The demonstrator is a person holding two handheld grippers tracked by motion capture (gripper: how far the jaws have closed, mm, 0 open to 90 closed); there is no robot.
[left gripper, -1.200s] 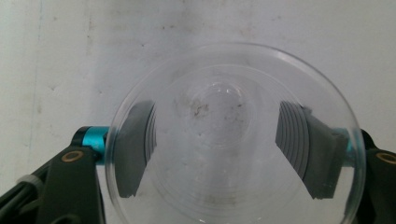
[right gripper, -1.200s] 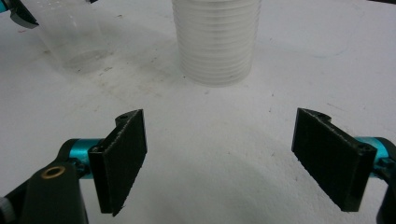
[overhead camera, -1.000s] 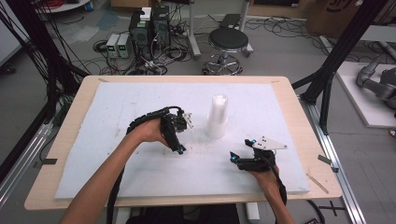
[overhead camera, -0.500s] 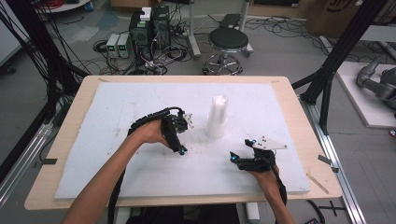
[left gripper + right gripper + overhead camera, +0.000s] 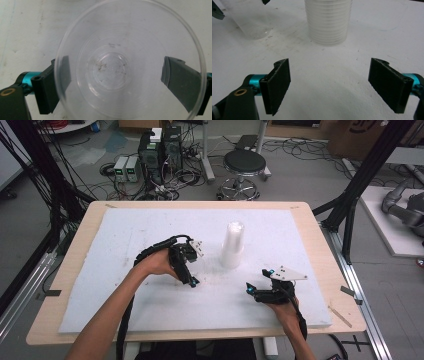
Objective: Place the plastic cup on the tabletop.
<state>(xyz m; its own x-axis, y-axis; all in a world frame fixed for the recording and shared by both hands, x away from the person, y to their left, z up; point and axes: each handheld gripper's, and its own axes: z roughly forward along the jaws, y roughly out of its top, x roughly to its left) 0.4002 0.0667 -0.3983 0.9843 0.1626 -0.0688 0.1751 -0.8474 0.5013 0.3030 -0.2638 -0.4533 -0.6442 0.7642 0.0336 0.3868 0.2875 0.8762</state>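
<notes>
A single clear plastic cup (image 5: 130,37) stands upright on the white foam board, seen from above in the left gripper view. My left gripper (image 5: 115,75) straddles it with one black pad on each side. Its jaws have just been opening and stand wide, with the cup between them and loose. In the high view the left gripper (image 5: 192,279) points down at the board left of a tall stack of clear cups (image 5: 233,245). My right gripper (image 5: 256,282) rests low on the board, open and with nothing between its pads (image 5: 278,82). It faces the stack (image 5: 329,22) and the single cup (image 5: 249,22).
The white foam board (image 5: 125,310) covers most of the wooden table (image 5: 330,225). Beyond the far edge are a stool (image 5: 244,162), electronics boxes (image 5: 160,145) and floor cables. Black frame posts (image 5: 350,205) rise at the table's right side.
</notes>
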